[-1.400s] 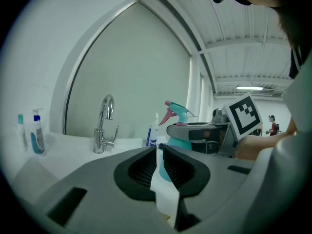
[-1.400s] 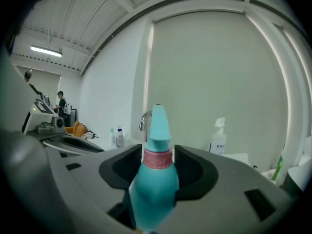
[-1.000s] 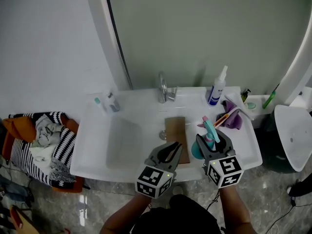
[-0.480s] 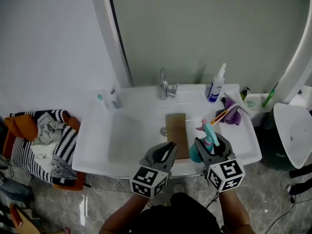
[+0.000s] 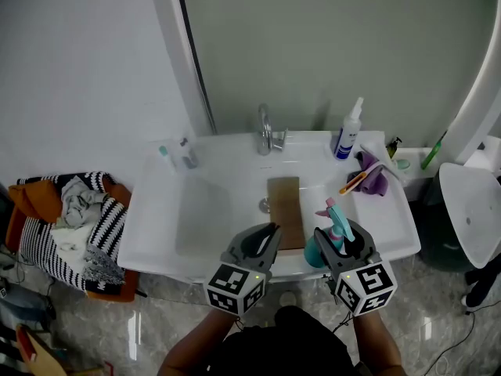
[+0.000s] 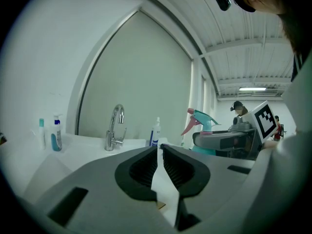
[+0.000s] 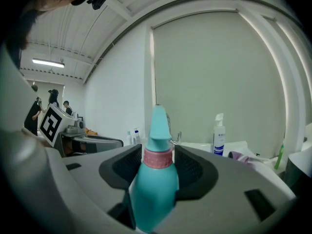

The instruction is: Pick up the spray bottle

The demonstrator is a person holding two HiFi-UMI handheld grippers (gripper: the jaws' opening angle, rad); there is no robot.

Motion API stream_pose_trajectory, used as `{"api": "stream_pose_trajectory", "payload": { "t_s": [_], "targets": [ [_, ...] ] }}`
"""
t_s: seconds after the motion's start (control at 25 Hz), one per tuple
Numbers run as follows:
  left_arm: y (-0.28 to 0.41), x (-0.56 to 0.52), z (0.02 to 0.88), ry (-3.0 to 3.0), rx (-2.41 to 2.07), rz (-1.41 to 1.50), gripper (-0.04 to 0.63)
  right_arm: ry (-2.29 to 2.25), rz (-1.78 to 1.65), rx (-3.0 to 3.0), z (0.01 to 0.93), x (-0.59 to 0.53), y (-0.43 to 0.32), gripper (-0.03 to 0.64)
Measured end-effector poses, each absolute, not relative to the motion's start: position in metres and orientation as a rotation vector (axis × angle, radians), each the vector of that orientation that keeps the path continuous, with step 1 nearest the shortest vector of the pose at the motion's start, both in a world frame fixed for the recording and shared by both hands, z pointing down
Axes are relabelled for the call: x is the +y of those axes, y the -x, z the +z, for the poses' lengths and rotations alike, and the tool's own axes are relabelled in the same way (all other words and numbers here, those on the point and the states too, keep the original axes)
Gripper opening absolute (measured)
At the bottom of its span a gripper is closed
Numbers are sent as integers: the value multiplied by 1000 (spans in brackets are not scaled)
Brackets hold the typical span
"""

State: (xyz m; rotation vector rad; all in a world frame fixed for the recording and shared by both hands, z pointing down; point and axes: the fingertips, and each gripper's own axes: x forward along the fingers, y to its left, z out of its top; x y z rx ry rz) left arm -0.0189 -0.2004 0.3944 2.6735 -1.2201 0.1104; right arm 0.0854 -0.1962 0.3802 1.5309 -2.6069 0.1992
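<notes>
**Teal spray bottle, held in right gripper at the front rim of the sink**

Item: spray bottle (image 5: 332,218), teal plastic with a pink collar and trigger. It stands upright and sits over the front right rim of the white sink (image 5: 149,233), just beside the wooden board (image 5: 285,210).

Holder: right gripper (image 5: 337,230). In the right gripper view its fingers (image 7: 195,172) are clamped on either side of the bottle's shoulder, just below the collar. The bottle looks lifted off the sink, though no view shows its base clearly.

Idle: left gripper (image 5: 272,232). Its fingers are pressed together at the tips and carry nothing. It hangs level with the right gripper, near the board's front end.

Risks, as judged:
- The hold is on the tapering shoulder, so the smooth plastic could slide down between the pads if the squeeze eases.
- The trigger head overhangs on one side, so a quick swing could tip the bottle in the grip.
- The front rim is close below, so a dip could knock the base against it.

Change from a second ago: both grippers have drawn back toward the person, from over the sink's right ledge to its front edge. The bottle has travelled with the right one, and its hold is unchanged.
</notes>
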Motion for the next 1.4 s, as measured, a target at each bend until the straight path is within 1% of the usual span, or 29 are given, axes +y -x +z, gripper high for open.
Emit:
{"api": "stream_pose_trajectory", "payload": {
  "t_s": [0.52,0.88,1.4],
  "targets": [
    [34,-177,395,-2667,-1224,122,23,-1499,208,-2616,381,-174,-73,202],
    [42,-169,401,-2664,-1249,158,8,-1496,207,-2615,382,-167,-68,202],
    [42,-171,399,-2676,-1215,144,8,-1493,223,-2627,383,-171,-62,202]
  ]
}}
